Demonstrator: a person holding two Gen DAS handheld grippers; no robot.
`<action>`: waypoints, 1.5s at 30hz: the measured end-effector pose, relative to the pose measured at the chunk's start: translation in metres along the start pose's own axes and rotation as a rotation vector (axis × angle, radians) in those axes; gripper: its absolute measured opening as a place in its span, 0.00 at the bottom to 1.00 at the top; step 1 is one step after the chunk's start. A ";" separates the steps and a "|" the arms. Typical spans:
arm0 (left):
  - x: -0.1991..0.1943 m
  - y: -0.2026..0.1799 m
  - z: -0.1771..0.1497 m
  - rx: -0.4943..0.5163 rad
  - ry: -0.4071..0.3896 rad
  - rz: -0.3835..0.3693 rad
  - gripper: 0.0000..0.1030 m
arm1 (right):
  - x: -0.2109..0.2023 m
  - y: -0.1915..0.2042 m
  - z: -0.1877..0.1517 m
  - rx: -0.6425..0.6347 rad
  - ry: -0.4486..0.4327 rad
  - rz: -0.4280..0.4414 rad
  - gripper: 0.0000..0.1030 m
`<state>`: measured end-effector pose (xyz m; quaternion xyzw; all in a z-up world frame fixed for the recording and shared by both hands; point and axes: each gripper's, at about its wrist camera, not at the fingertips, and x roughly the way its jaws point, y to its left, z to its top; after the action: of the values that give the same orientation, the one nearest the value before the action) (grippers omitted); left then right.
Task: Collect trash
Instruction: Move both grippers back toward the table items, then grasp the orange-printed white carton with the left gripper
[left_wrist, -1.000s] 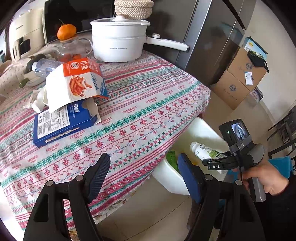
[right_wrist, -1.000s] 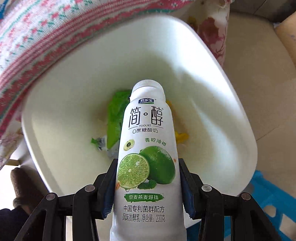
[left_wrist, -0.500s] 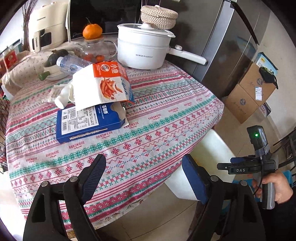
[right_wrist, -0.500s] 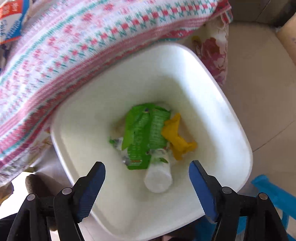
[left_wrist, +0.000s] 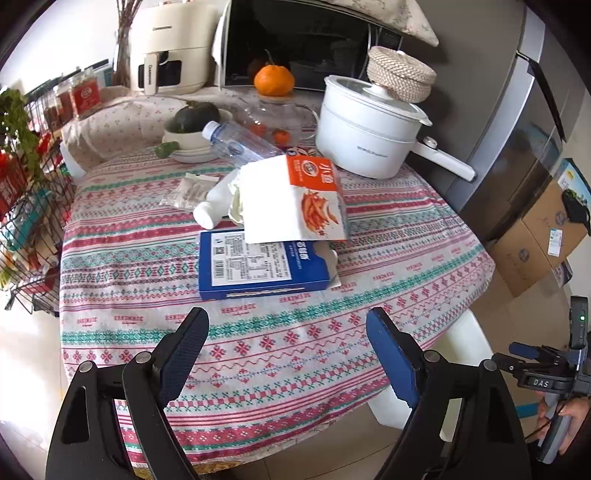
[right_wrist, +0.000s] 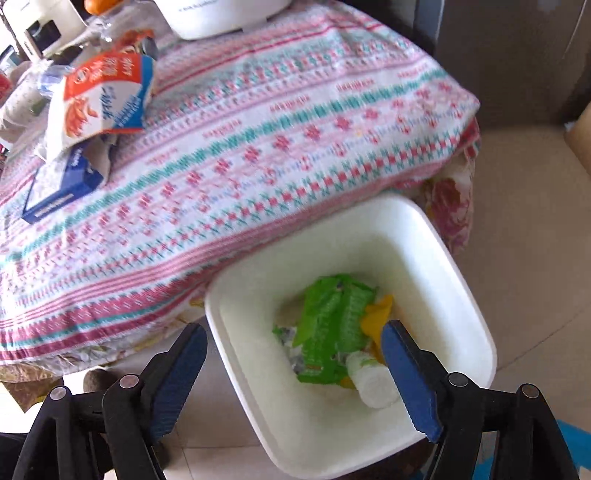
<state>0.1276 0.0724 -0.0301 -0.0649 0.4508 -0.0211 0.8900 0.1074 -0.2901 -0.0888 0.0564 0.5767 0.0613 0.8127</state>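
We see the right gripper (right_wrist: 291, 373) opening, empty, above the bin (right_wrist: 476, 325); yogurt bottle (right_wrist: 373, 380) lies inside, near its right finger

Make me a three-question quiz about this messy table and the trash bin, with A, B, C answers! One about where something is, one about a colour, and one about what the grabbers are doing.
1. Where is the white yogurt bottle?
A. In the white bin
B. On the tablecloth
C. Between the pads

2. What colour is the flat box under the orange snack packet?
A. Green
B. Blue
C. Yellow

3. What is the right gripper holding?
A. The bottle
B. A wrapper
C. Nothing

Answers:
1 A: the bottle lies in the bin beside the green wrapper.
2 B: its sides and top edge are blue.
3 C: its jaws are opening, with nothing gripped between them.
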 end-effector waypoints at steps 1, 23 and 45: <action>0.004 0.004 0.002 -0.006 0.008 0.015 0.86 | -0.002 0.002 0.001 -0.004 -0.007 0.004 0.79; 0.138 -0.006 0.036 -0.365 0.096 -0.330 0.77 | 0.014 0.050 0.081 -0.079 -0.051 0.026 0.81; 0.168 0.007 0.036 -0.766 -0.121 -0.382 0.24 | 0.024 0.028 0.078 -0.039 -0.025 -0.013 0.81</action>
<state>0.2558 0.0665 -0.1448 -0.4742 0.3531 -0.0128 0.8064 0.1881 -0.2607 -0.0810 0.0377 0.5654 0.0664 0.8213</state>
